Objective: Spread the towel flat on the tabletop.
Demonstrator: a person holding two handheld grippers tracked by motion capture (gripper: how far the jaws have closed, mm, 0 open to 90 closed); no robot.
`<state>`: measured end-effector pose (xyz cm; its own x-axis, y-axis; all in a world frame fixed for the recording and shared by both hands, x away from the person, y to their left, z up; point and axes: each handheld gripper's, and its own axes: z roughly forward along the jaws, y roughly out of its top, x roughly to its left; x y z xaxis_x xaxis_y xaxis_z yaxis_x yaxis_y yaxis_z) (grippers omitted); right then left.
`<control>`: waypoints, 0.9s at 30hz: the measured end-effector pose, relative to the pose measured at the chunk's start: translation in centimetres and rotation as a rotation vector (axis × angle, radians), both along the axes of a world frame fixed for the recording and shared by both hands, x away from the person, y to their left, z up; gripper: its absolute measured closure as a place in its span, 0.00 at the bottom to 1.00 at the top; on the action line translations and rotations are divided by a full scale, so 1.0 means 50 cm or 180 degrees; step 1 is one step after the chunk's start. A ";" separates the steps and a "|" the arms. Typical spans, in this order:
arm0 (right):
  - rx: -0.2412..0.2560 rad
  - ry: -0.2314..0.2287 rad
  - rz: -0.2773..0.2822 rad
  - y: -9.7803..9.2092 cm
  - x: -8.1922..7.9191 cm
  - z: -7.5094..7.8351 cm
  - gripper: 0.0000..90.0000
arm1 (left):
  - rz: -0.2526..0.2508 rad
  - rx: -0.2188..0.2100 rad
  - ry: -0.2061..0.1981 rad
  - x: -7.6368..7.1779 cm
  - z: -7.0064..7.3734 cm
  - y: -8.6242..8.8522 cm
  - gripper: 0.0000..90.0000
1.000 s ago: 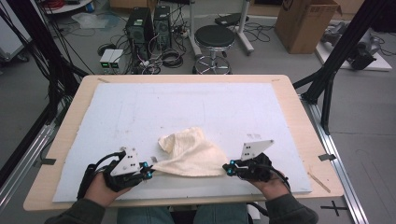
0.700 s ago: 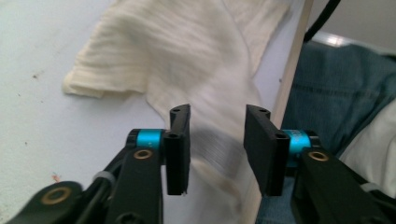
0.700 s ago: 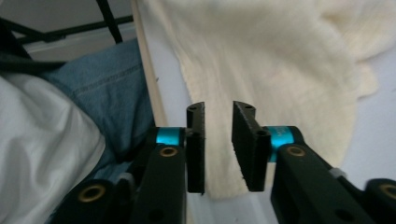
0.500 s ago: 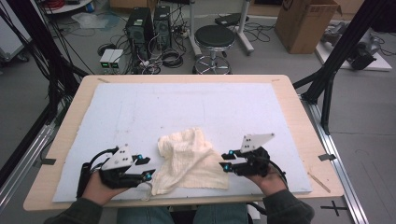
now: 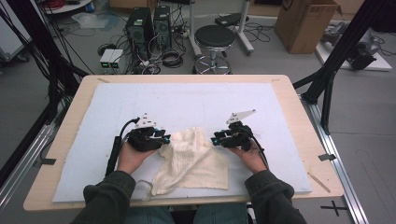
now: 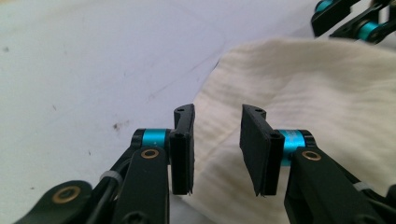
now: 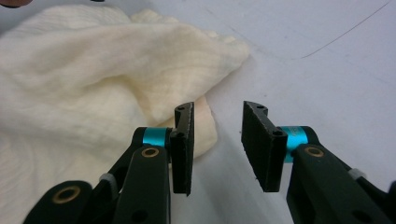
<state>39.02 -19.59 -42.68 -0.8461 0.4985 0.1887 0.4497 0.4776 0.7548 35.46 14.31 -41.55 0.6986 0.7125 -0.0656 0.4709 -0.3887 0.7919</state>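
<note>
Cloth (image 6: 299,93) lies between parted left claw (image 6: 217,149) jaws, beside right claw (image 7: 217,149).

Beyond my tabletop's (image 5: 299,107) far edge I see grey floor (image 5: 261,56), a black stool (image 5: 214,37), computer towers (image 5: 148,25), tangled cables (image 5: 170,56), and a cardboard box (image 5: 306,23).

Dark olive sleeves (image 5: 108,198) enter from the bottom of the frame. Each tool (image 5: 166,139) is black with teal collars, brass-coloured pivot screws and flat black pads (image 6: 183,149); a grey three-cornered plate (image 5: 241,115) tops the right tool (image 5: 215,140), and a black cable (image 5: 113,151) trails at lower left.
</note>
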 end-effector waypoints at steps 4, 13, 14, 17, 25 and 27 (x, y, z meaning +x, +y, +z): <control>-0.0126 0.0067 0.0110 0.031 0.006 -0.021 0.74 | -0.0087 0.0279 0.0117 0.004 -0.020 -0.009 0.75; -0.0357 0.0024 0.0182 0.052 -0.003 -0.023 0.95 | -0.0077 0.0456 0.0167 0.003 -0.033 -0.012 0.76; -0.0420 -0.0028 0.0168 0.052 -0.006 -0.019 0.95 | -0.0077 0.0462 0.0165 0.003 -0.033 -0.012 0.76; -0.0364 -0.0149 0.0062 0.036 -0.014 0.007 0.95 | -0.0074 0.0442 0.0152 0.001 -0.035 -0.010 0.76; -0.0499 -0.0337 -0.0464 -0.049 0.003 0.062 0.95 | -0.0065 0.0403 0.0172 0.003 -0.036 -0.007 0.76; -0.0460 -0.0304 -0.0585 -0.069 0.013 0.063 0.95 | -0.0028 0.0395 0.0139 0.003 -0.033 -0.005 0.74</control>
